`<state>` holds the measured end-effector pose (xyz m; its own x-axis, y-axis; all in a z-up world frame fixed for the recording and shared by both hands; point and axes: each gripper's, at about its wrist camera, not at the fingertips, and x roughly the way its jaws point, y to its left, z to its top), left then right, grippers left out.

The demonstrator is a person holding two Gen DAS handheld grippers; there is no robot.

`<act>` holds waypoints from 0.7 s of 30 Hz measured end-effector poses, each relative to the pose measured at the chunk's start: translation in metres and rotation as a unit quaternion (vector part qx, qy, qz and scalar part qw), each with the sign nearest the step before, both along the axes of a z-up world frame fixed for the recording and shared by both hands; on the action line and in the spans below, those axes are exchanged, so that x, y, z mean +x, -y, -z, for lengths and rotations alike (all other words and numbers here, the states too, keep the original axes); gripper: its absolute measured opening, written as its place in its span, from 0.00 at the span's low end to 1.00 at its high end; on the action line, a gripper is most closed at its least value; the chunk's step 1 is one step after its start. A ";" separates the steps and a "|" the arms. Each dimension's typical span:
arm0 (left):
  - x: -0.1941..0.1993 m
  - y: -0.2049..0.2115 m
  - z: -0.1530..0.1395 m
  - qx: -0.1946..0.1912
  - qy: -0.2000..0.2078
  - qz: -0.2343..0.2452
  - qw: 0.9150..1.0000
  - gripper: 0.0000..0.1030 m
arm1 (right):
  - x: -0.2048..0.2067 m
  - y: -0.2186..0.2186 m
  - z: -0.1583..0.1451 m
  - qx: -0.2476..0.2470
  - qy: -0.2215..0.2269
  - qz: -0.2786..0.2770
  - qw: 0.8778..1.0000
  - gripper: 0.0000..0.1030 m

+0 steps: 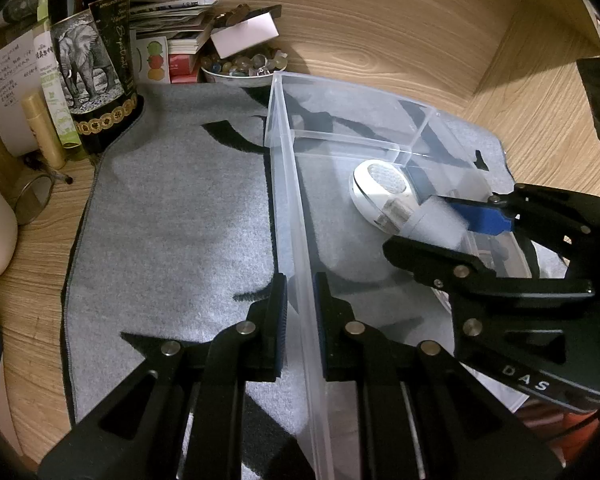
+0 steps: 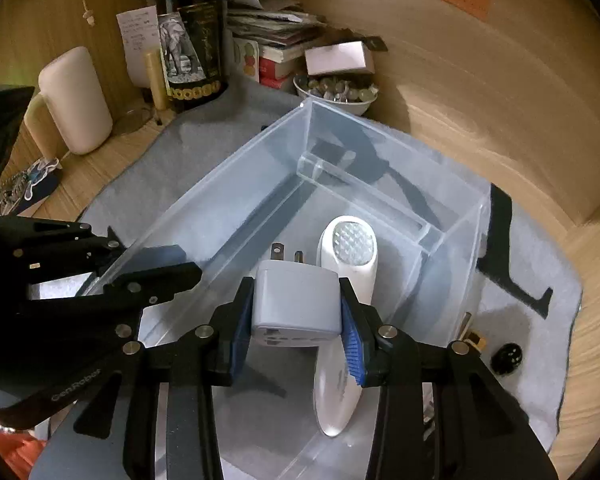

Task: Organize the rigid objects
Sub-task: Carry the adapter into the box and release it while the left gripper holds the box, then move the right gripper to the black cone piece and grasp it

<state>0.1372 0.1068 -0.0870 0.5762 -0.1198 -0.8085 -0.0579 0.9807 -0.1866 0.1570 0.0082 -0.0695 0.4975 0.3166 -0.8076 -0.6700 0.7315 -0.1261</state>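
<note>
A clear plastic bin point(image 1: 288, 184) point(image 2: 236, 168) stands on a grey felt mat point(image 1: 172, 216). My left gripper point(image 1: 301, 320) is shut on the bin's left wall; it also shows at the left of the right wrist view point(image 2: 152, 268). My right gripper point(image 2: 296, 316) is shut on a grey plug adapter point(image 2: 296, 300) and holds it over the inside of the bin; the adapter also shows in the left wrist view point(image 1: 440, 224). A white fabric shaver point(image 2: 348, 280) point(image 1: 376, 188) lies on the bin's floor, under and beside the adapter.
A dark wine bottle point(image 1: 92, 60) with an elephant label, a stack of books point(image 1: 180, 28), a bowl of beads point(image 1: 244, 66) and a gold tube point(image 1: 44, 132) crowd the back left. A cream cylinder point(image 2: 76, 100) stands left. A small black object point(image 2: 508, 358) lies on the mat, right of the bin.
</note>
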 end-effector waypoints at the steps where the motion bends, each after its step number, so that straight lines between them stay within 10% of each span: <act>1: 0.000 0.000 0.000 0.000 0.000 0.000 1.000 0.12 | 0.001 0.000 0.000 0.000 0.001 0.000 1.000 0.35; 7: 0.000 0.000 0.000 -0.001 0.000 0.000 1.000 0.12 | -0.005 0.002 -0.008 0.006 0.031 0.001 1.000 0.57; 21: 0.000 0.000 -0.001 0.000 0.001 -0.001 1.000 0.12 | -0.015 0.041 -0.050 0.060 0.096 0.042 0.993 0.68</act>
